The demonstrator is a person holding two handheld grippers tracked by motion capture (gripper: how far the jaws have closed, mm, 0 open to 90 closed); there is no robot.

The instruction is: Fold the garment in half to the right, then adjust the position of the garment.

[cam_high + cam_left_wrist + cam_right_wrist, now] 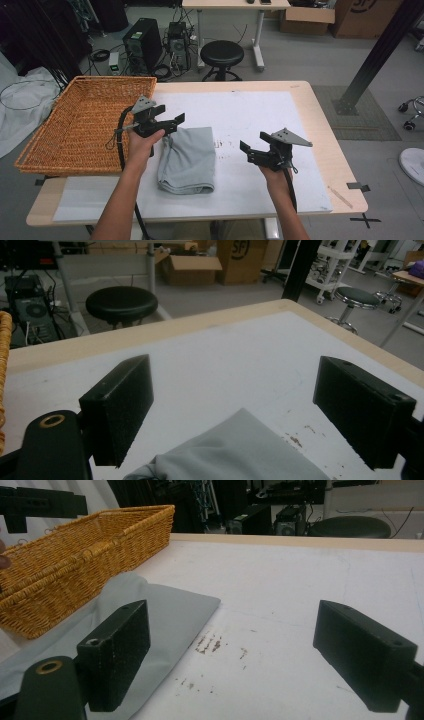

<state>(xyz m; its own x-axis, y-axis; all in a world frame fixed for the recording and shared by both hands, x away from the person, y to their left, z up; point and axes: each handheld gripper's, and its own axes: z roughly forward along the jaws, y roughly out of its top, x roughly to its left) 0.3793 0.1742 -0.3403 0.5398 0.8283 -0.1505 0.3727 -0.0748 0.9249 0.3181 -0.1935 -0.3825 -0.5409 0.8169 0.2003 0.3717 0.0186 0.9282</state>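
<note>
The folded grey cloth [187, 159] lies flat on the counter [260, 120], just right of the wicker basket [85, 122]. The left claw [172, 121] hovers over its far-left corner — jaws wide, nothing between them. The right claw [248, 151] — likewise open and empty — hangs off to the cloth's right.

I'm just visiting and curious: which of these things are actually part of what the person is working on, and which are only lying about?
In the job:
- folded grey cloth
- wicker basket
- left gripper, open
- right gripper, open

Just lying about:
- black stool
- computer towers
- cardboard boxes
</note>
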